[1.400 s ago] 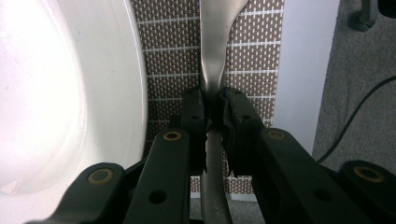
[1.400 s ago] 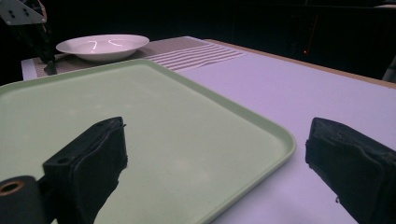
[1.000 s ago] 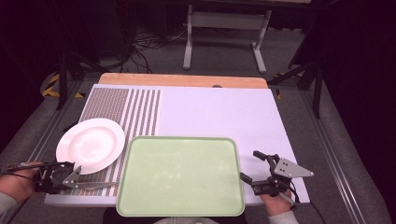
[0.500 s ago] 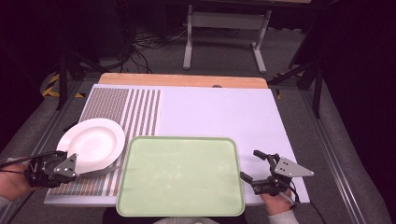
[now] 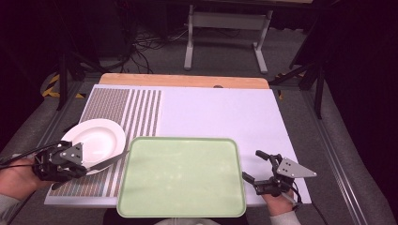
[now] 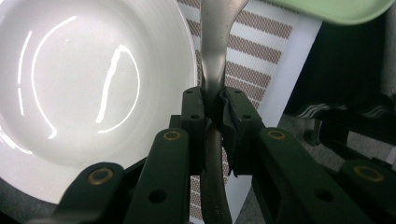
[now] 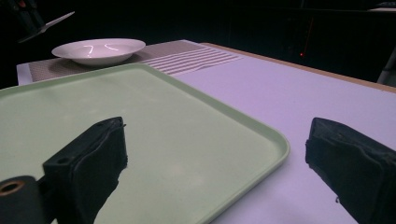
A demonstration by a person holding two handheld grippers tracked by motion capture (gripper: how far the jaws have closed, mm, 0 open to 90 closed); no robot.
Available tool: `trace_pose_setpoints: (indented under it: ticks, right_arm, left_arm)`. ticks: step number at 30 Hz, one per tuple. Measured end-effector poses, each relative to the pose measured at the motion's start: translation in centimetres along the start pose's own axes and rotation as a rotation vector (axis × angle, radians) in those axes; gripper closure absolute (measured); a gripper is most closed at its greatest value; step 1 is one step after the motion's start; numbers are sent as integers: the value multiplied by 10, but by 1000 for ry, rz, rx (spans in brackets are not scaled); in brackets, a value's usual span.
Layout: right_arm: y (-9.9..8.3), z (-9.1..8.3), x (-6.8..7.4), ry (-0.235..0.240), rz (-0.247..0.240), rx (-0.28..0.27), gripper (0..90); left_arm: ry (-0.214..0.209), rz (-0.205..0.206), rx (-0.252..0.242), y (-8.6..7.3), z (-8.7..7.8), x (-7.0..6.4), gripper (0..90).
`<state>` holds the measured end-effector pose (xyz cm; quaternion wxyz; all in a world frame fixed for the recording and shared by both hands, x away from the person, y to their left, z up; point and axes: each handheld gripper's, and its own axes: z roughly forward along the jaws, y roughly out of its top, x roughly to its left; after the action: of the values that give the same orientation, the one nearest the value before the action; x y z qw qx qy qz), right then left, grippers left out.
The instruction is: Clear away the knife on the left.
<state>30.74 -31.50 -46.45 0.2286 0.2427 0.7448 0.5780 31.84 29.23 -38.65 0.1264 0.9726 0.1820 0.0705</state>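
From the high view, you are holding a knife (image 5: 109, 160) in your left tool (image 5: 89, 165), its tip reaching toward the green tray (image 5: 180, 176) from the left, ready for placing. Left gripper view: the jaws are clamping its handle (image 6: 212, 93) beside the white bowl (image 6: 88, 93). Right gripper view: your right tool (image 7: 219, 158) is waiting, jaws apart, at the tray's right edge.

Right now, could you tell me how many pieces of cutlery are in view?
1. A metal utensil, seemingly a knife, is clamped in the left gripper, its blade reaching from beside the white plate toward the green tray. None lies elsewhere on the table.
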Motion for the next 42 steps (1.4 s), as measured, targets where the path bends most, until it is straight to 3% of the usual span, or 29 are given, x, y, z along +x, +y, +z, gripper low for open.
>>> trace_pose_setpoints:
  ticks: [5, 13, 18, 22, 26, 42]
  right_arm:
    - [0, 0, 0, 1, 0, -2, 57]
    - [0, 0, 0, 3, -3, -4, 57]
    - [1, 0, 0, 3, -7, -3, 57]
    - [1, -1, 0, 4, -5, -4, 57]
    - [1, -1, 1, 3, -6, -3, 57]
    - [1, -1, 0, 7, -8, -4, 57]
  left_arm:
    - [-11, -43, -43, 9, -6, -3, 802]
    - [-65, -151, -126, 23, -10, -5, 802]
    - [-87, -180, -162, 33, -7, -6, 801]
    - [-110, -160, -198, 41, -6, -10, 801]
    - [-129, -152, -264, 50, -4, -14, 801]
    - [-186, -157, -287, 81, 22, -26, 801]
